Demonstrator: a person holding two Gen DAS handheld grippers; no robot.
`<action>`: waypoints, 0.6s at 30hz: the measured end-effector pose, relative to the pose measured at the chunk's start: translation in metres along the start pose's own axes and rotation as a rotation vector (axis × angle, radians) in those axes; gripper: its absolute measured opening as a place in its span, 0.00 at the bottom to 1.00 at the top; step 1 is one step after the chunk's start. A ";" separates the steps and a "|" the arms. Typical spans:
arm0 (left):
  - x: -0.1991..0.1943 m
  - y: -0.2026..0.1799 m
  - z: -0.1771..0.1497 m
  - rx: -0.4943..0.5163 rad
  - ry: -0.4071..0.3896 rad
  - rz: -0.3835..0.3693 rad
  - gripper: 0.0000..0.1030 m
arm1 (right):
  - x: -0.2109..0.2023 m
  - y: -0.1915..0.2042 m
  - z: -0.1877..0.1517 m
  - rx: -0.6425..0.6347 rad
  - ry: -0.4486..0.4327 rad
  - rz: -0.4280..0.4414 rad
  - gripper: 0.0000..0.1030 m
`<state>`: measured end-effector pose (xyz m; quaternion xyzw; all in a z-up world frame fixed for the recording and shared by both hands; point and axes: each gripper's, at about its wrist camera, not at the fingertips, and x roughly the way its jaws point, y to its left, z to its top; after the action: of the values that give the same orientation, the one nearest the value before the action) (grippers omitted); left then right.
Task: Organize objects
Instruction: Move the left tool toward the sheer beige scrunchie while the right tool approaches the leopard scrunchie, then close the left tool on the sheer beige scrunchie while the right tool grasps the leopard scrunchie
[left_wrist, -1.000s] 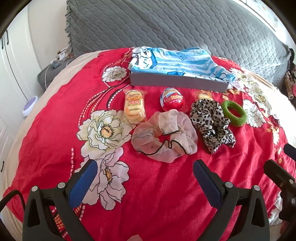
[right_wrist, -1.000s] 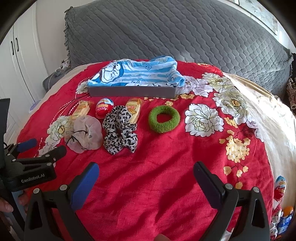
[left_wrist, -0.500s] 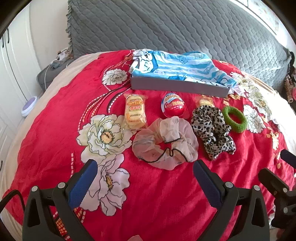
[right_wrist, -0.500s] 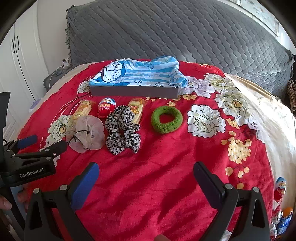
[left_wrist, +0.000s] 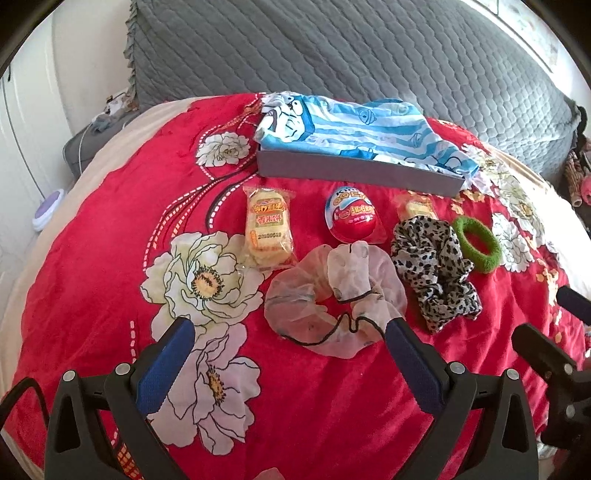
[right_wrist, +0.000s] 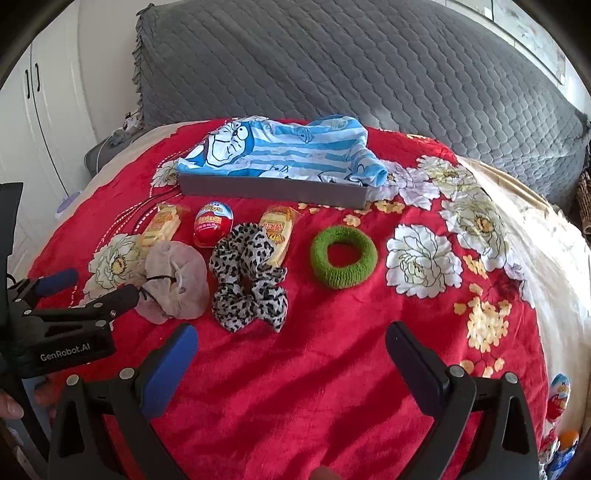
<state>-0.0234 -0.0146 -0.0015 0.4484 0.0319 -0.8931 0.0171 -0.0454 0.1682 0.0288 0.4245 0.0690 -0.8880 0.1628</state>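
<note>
My left claw (left_wrist: 286, 334) is spread wide by the pink scrunchie (left_wrist: 334, 299), ready to pinch it. My right claw (right_wrist: 291, 341) is spread too. The box (left_wrist: 358, 171) waits behind the scrunchie for things.

green hair tie (right_wrist: 343, 256), leopard-print scrunchie (right_wrist: 247, 280) — red bedspread (right_wrist: 332, 369)
</note>
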 end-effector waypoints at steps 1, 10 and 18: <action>0.001 0.001 0.000 0.000 0.001 -0.004 1.00 | 0.001 0.000 0.001 0.000 0.000 -0.001 0.99; 0.008 0.005 0.001 -0.002 0.010 -0.008 1.00 | 0.013 0.003 0.014 -0.009 -0.002 -0.013 0.99; 0.015 0.009 0.007 -0.002 0.017 -0.015 1.00 | 0.021 0.008 0.019 -0.028 0.001 -0.005 0.99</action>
<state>-0.0372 -0.0240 -0.0097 0.4557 0.0365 -0.8893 0.0105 -0.0690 0.1511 0.0244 0.4225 0.0824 -0.8872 0.1662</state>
